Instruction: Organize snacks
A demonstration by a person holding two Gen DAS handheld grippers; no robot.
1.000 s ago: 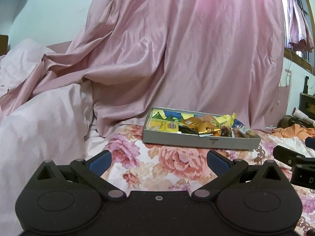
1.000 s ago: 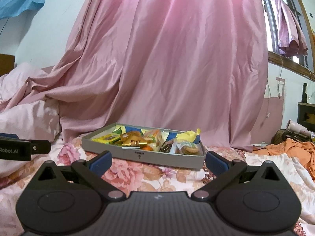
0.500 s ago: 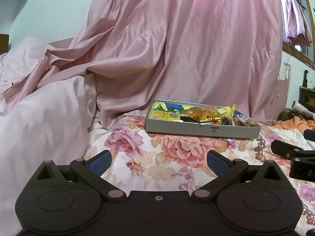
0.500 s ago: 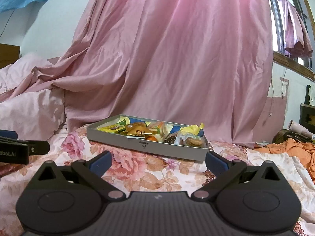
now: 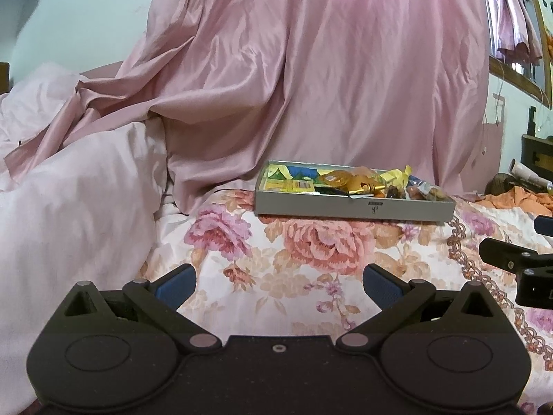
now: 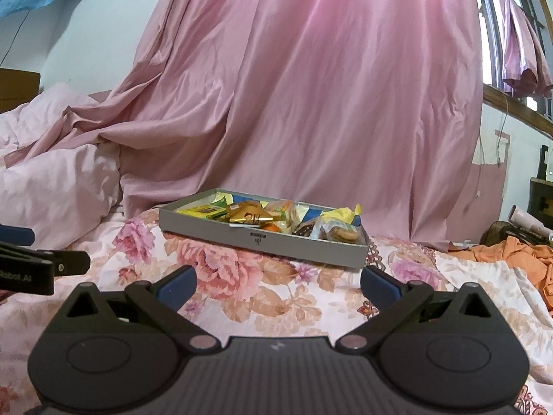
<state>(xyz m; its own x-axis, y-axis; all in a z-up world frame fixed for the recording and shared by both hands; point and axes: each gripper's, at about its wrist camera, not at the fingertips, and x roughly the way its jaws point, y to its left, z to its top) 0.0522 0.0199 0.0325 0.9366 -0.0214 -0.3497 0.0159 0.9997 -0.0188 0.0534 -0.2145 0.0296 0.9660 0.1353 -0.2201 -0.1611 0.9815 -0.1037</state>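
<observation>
Snacks (image 5: 349, 184) sit piled in a shallow grey tray (image 5: 352, 207) on the floral bedspread (image 5: 304, 249), in front of the pink curtain (image 5: 311, 69). Your left gripper (image 5: 278, 282) hovers level and low over the bed, well short of the tray, jaws spread wide and empty. Your right gripper (image 6: 278, 280) is level beside it, equally wide and empty, aimed at the tray's near wall.

A shallow grey tray (image 6: 293, 247) lay flat on the flowered bed cover, its long side facing forward with a small dark mark at the middle of that wall. It held a loose heap of wrapped snacks (image 6: 273, 216): yellow packets (image 5: 287, 184) at the left end, a crumpled gold wrapper (image 6: 247, 217) near the middle, and clear-wrapped round biscuits (image 6: 340, 233) at the right end.
</observation>
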